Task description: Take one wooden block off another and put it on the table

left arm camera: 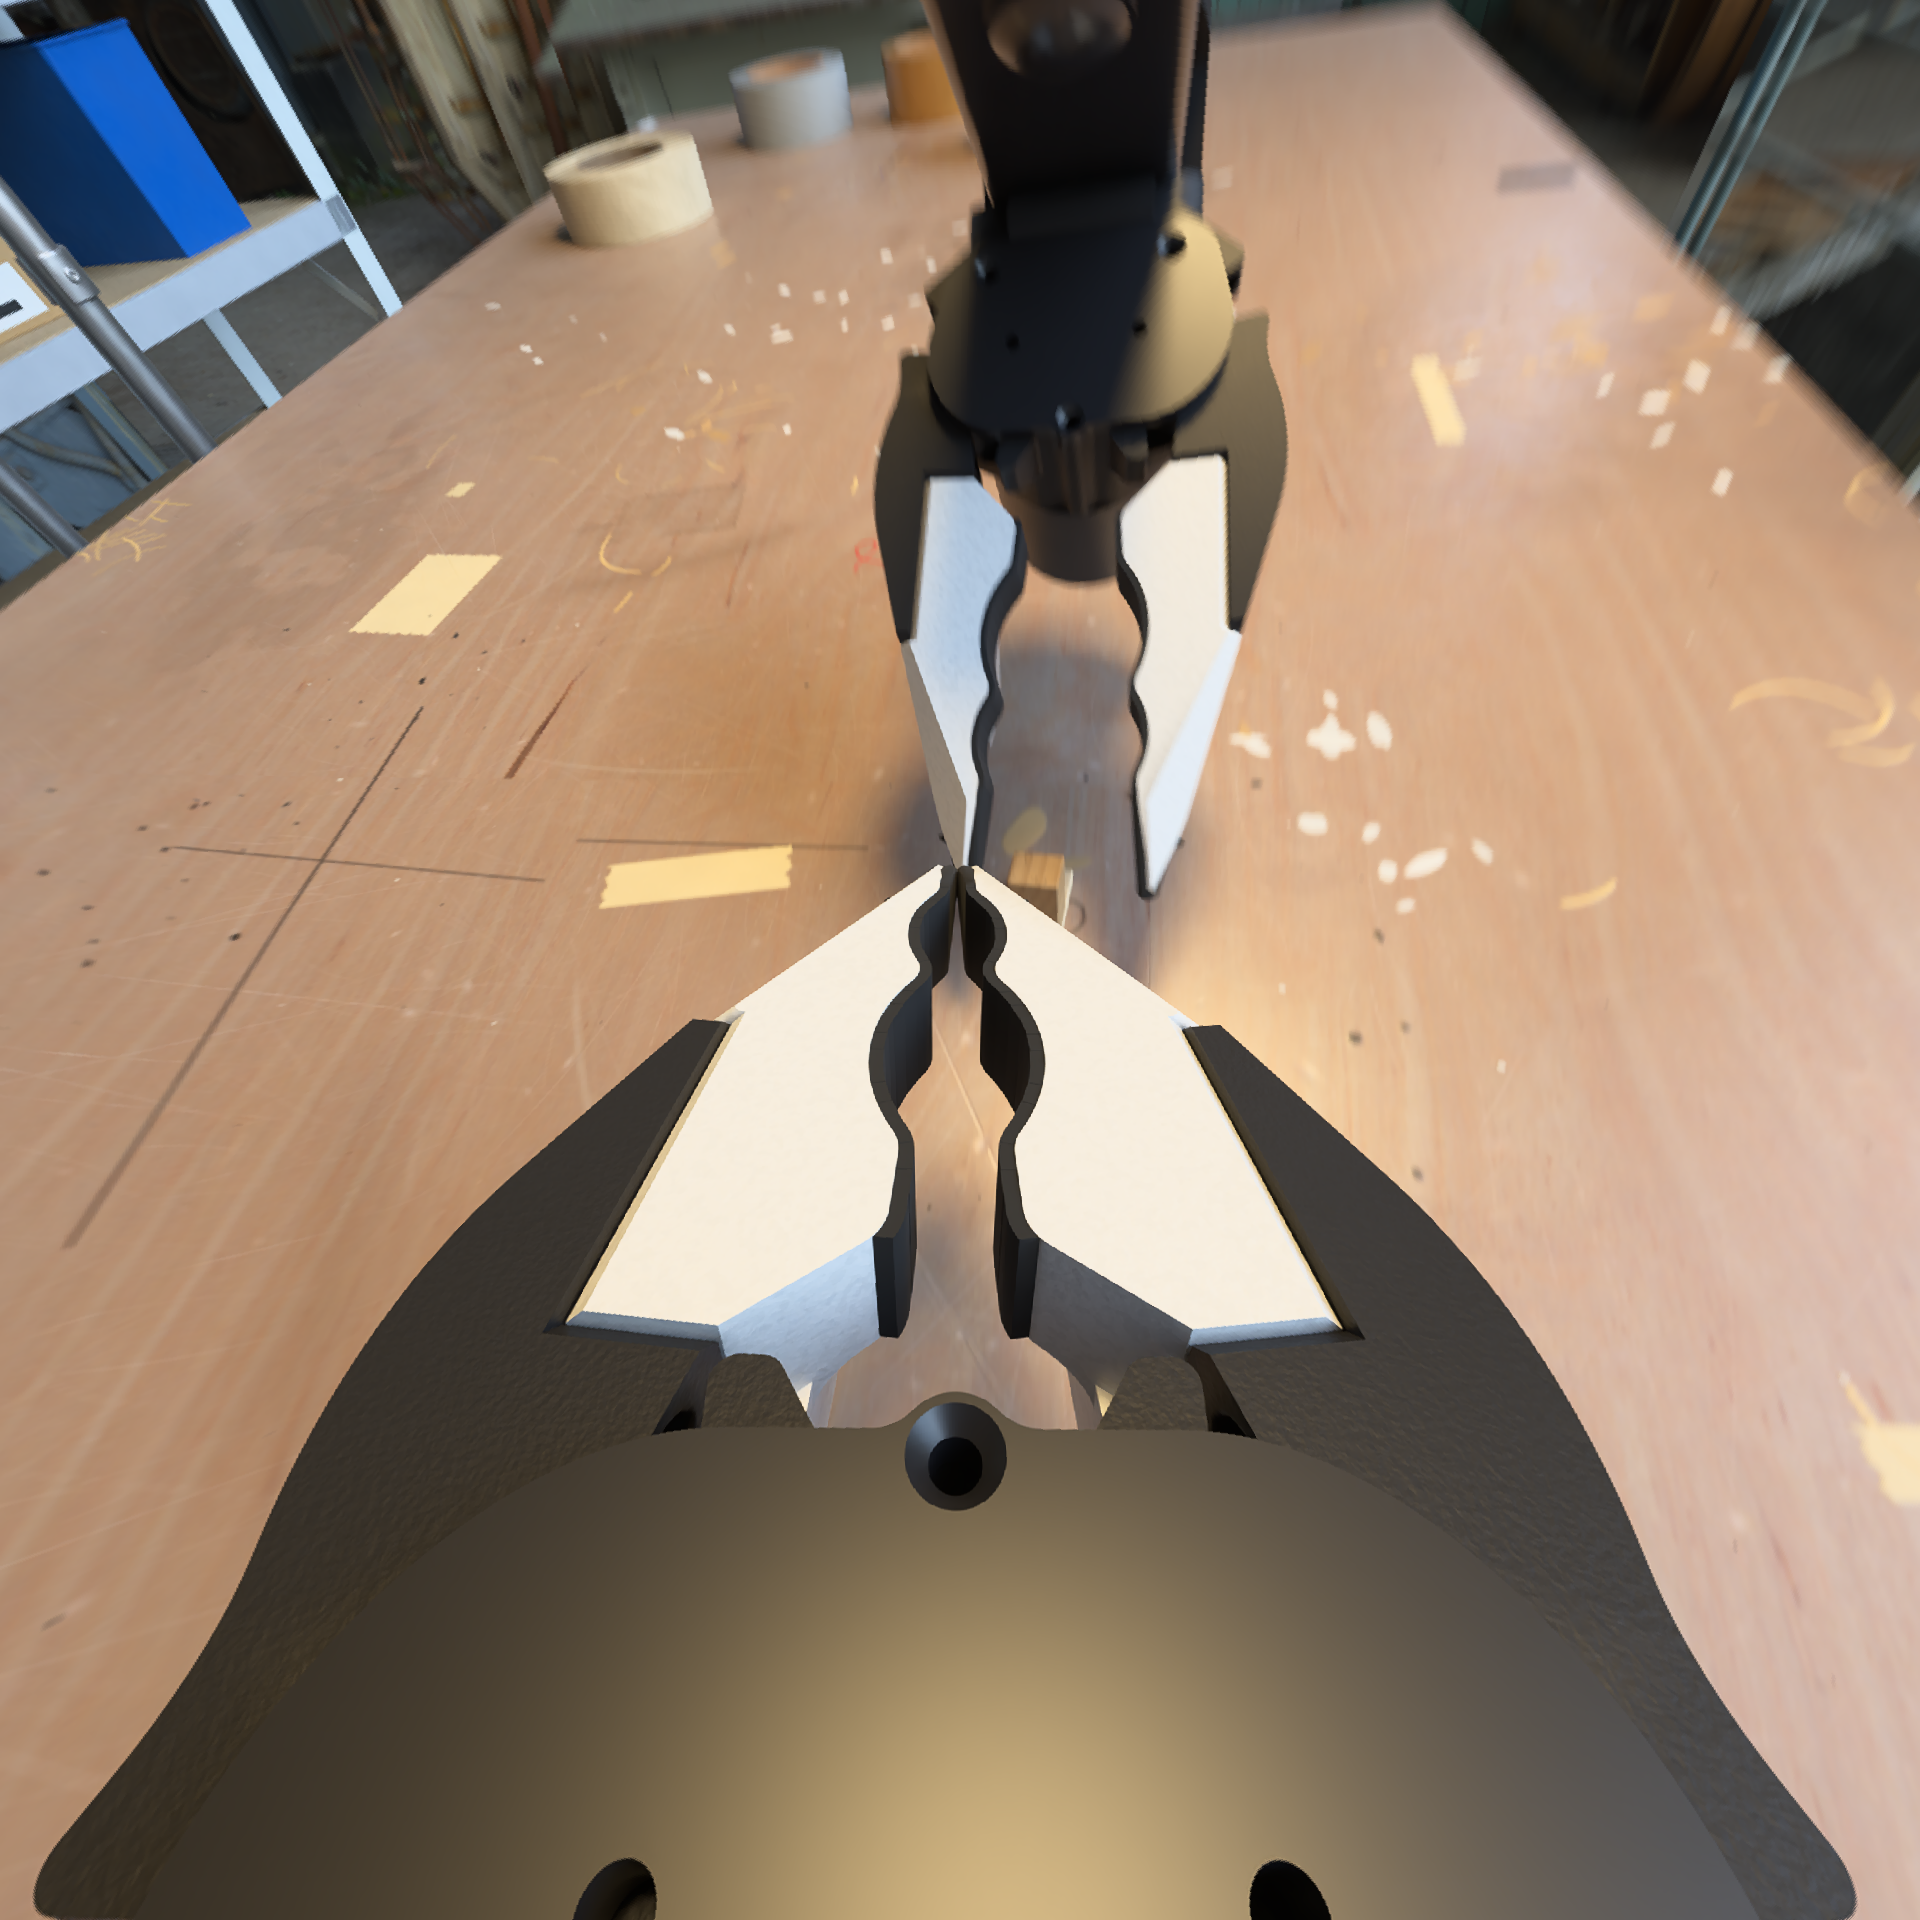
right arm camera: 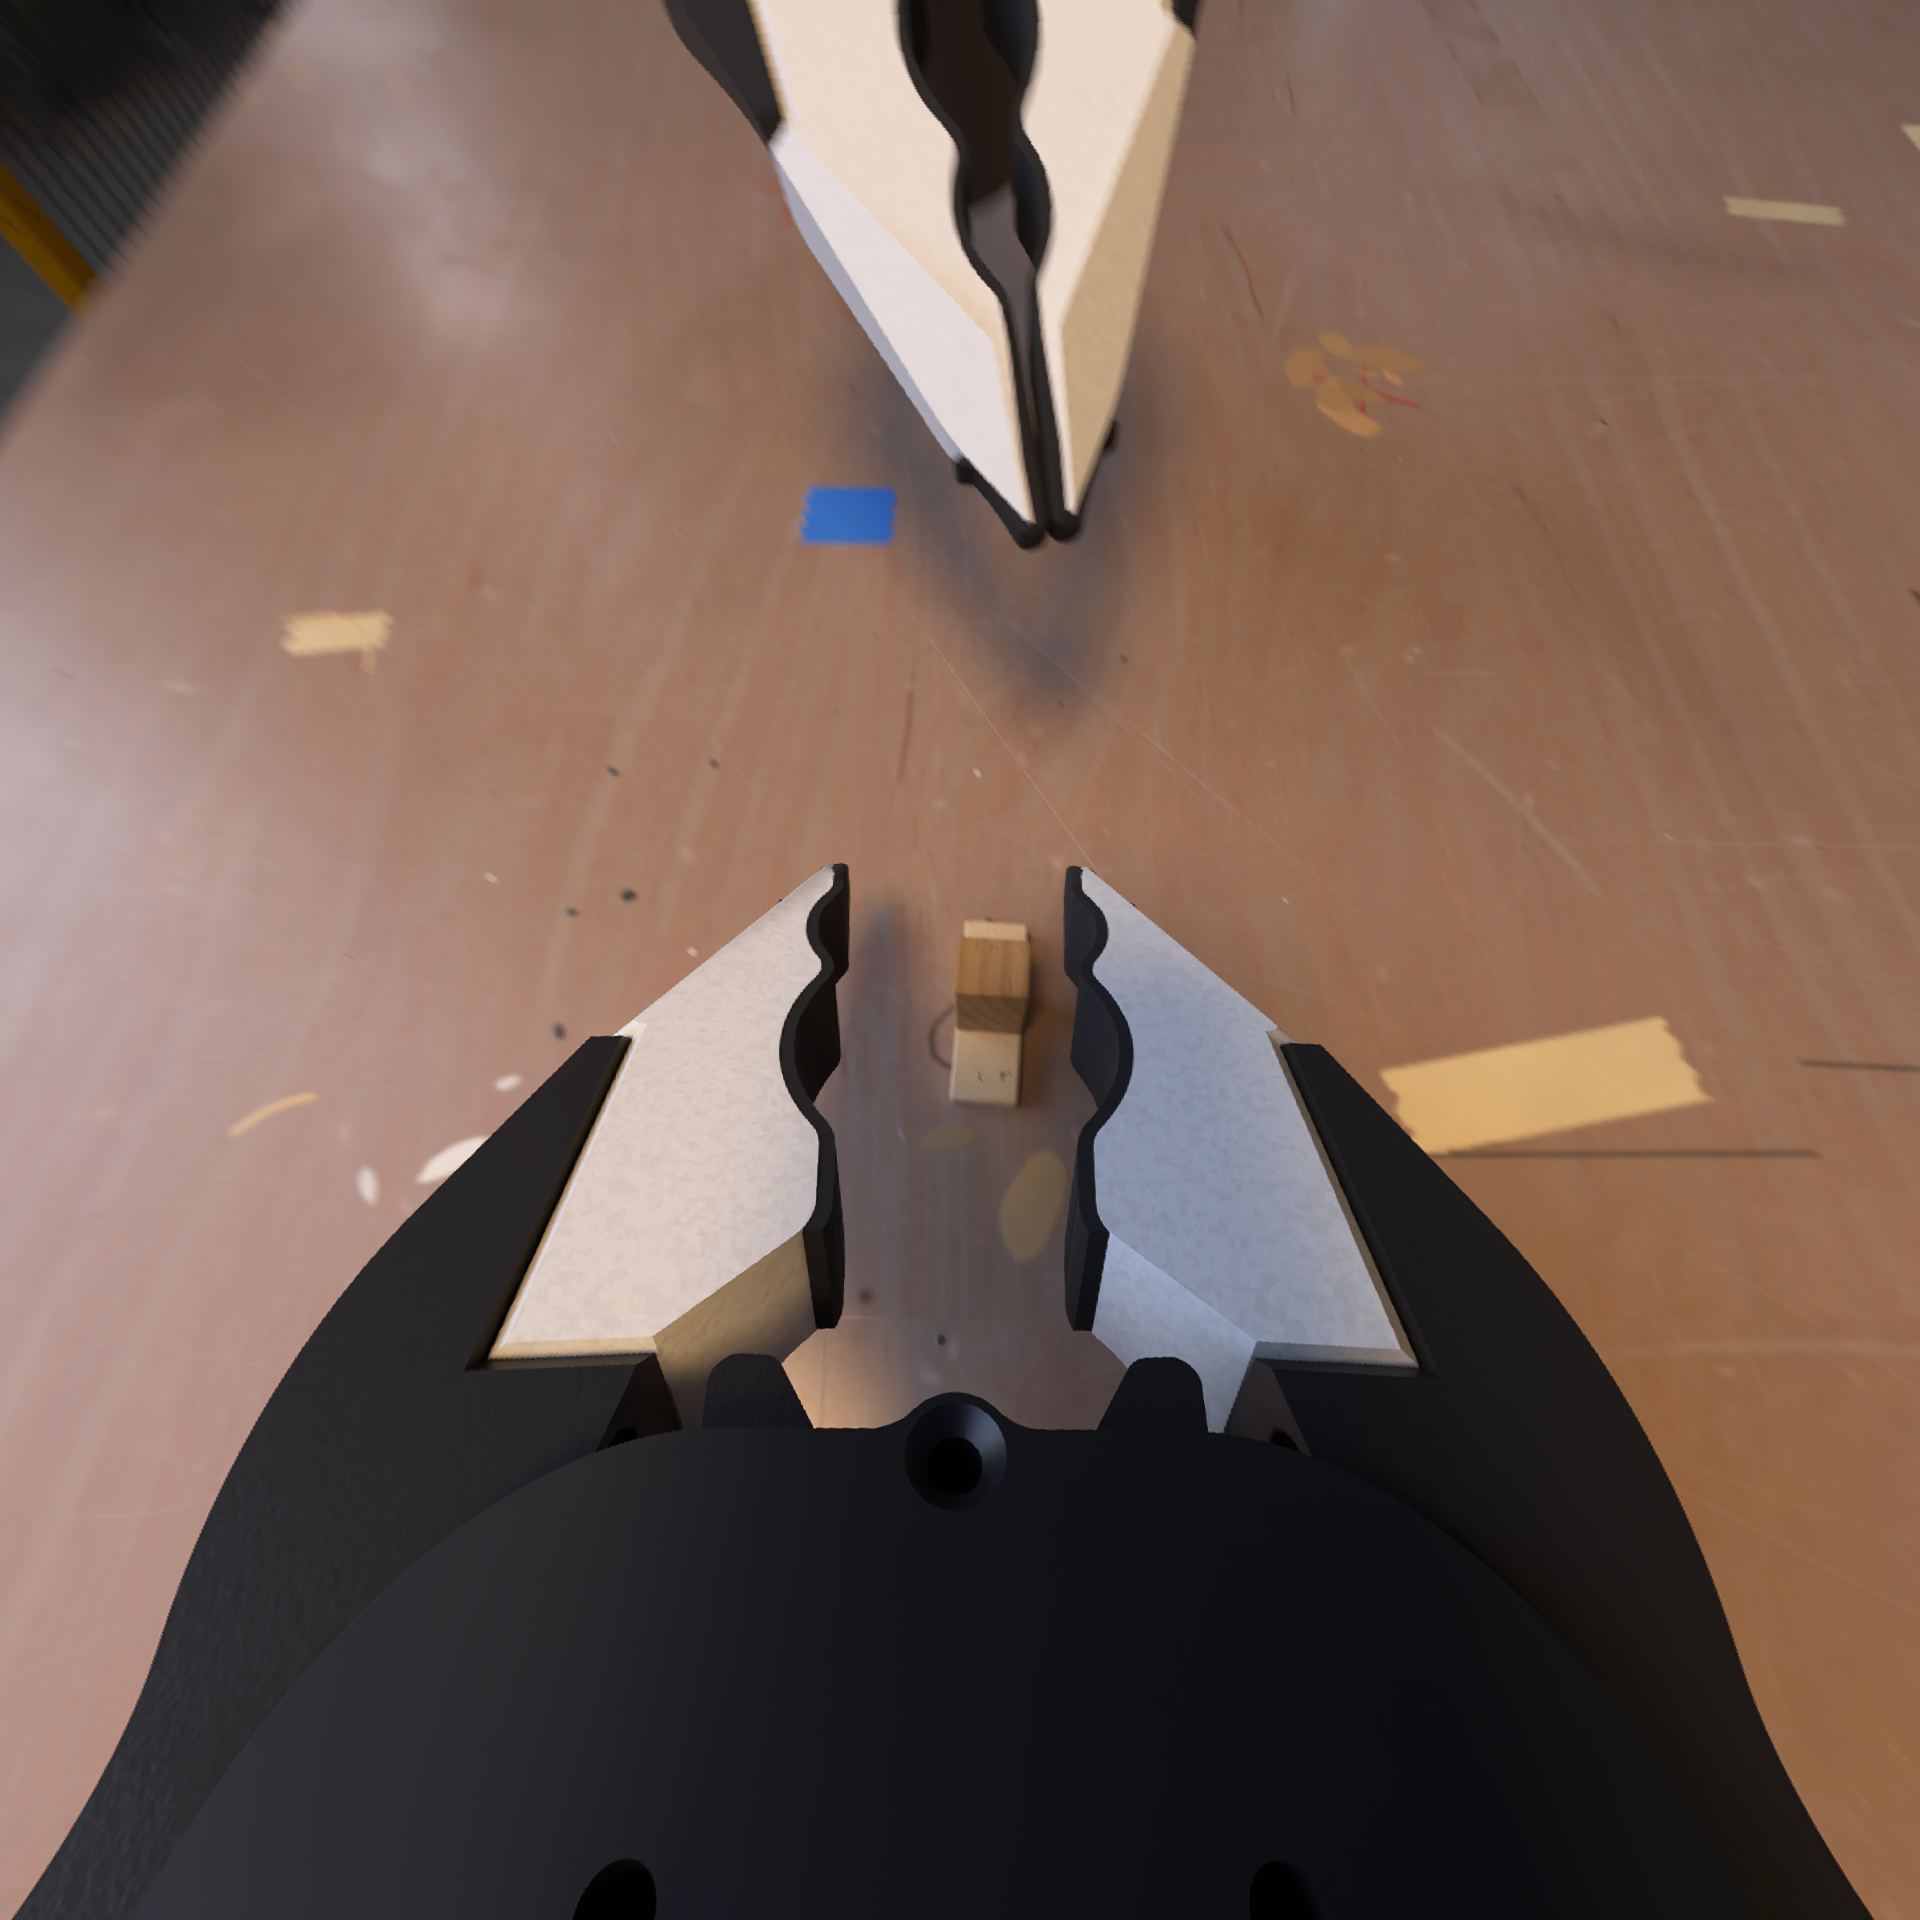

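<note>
Two small wooden blocks (right arm camera: 987,1013) stand stacked on the wooden table (right arm camera: 520,779), the upper block (right arm camera: 994,951) on the lower block (right arm camera: 985,1075). My right gripper (right arm camera: 956,878) is open and empty, with the stack below and between its fingers, touching neither. In the left wrist view the right gripper (left arm camera: 1055,873) points down over one visible block (left arm camera: 1039,883). My left gripper (left arm camera: 956,878) is shut and empty, its tips just short of the stack. It also shows in the right wrist view (right arm camera: 1044,535), beyond the blocks.
Rolls of tape (left arm camera: 629,187) stand at the table's far end, beside a shelf with a blue box (left arm camera: 104,145). Flat strips of yellow tape (left arm camera: 696,875) and a blue patch (right arm camera: 849,514) lie on the table. The table's left edge (left arm camera: 208,457) is close.
</note>
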`<state>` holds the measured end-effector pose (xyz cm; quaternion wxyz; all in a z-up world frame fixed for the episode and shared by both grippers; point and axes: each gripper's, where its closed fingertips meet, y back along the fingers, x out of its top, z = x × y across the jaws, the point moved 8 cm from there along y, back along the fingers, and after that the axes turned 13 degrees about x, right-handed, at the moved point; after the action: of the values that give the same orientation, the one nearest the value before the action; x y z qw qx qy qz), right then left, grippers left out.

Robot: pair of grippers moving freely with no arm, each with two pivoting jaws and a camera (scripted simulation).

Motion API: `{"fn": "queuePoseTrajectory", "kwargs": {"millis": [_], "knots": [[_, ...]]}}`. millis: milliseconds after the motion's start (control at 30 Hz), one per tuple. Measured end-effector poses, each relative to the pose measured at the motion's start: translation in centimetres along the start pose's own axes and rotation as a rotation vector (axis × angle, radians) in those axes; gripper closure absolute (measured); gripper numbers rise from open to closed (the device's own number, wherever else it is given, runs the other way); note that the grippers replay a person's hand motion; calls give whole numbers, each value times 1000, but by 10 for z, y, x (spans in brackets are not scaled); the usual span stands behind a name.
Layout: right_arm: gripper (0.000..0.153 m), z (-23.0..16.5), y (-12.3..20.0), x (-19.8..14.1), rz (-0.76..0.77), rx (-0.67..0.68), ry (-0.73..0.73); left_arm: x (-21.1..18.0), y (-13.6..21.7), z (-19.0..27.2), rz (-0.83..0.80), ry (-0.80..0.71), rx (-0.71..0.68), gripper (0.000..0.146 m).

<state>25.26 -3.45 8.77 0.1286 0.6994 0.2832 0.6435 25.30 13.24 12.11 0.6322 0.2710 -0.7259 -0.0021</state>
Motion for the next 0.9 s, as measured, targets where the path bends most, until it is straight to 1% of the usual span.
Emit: {"fn": "queuePoseTrajectory", "kwargs": {"millis": [100,200,300,400,500,900], "knots": [[121,2,0,-4,-81,-65,-2,1,8,13,-84,-146,26,146],[127,7,-2,-10,-122,-42,-101,-2,16,24,-125,-205,66,146],[138,7,-4,-13,-100,15,-157,-9,23,23,-120,-166,115,146],[138,4,-7,-12,-89,54,-166,-20,26,15,-102,-84,141,146],[138,2,-11,-10,-67,98,-175,-29,27,9,-99,-43,145,146],[138,-1,-23,-9,-56,146,-163,-40,23,11,-116,-94,123,146]]}}
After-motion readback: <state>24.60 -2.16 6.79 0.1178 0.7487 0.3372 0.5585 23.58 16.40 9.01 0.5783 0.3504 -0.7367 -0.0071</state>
